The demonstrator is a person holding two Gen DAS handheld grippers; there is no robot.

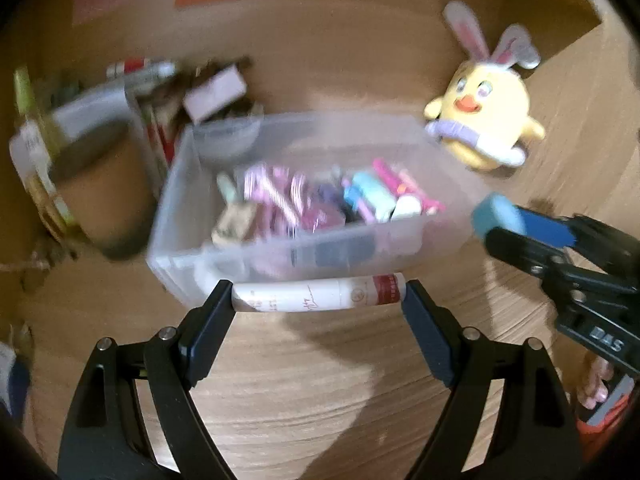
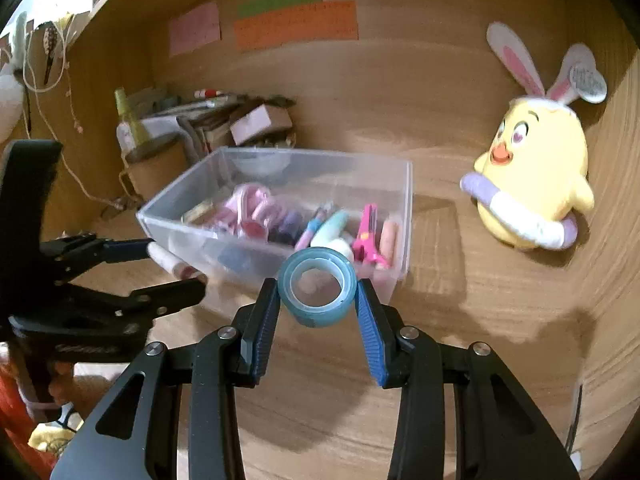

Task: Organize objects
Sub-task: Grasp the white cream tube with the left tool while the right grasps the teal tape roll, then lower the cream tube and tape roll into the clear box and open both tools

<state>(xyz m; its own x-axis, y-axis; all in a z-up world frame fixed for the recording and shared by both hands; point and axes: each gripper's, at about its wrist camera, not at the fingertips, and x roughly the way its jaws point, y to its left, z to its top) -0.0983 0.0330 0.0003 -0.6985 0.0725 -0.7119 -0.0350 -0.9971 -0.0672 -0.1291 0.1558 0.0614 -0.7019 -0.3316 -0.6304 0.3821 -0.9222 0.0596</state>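
Observation:
A clear plastic bin [image 1: 192, 216] [image 2: 404, 216] holds several pens, markers and small items on the wooden desk. My left gripper [image 1: 319, 294] is shut on a white tube with a red end [image 1: 320, 294], held crosswise by its ends just in front of the bin's near wall; it also shows in the right wrist view [image 2: 172, 264]. My right gripper [image 2: 317, 290] is shut on a blue tape roll [image 2: 317, 286], held near the bin's near right corner; the roll also shows in the left wrist view [image 1: 498, 214].
A yellow plush chick with bunny ears [image 1: 486, 116] [image 2: 534, 184] leans at the right. A cardboard cylinder [image 2: 160, 168], a bottle [image 2: 128, 124], books and a small box [image 2: 260, 120] crowd the back left. Coloured paper notes [image 2: 296, 22] hang on the back wall.

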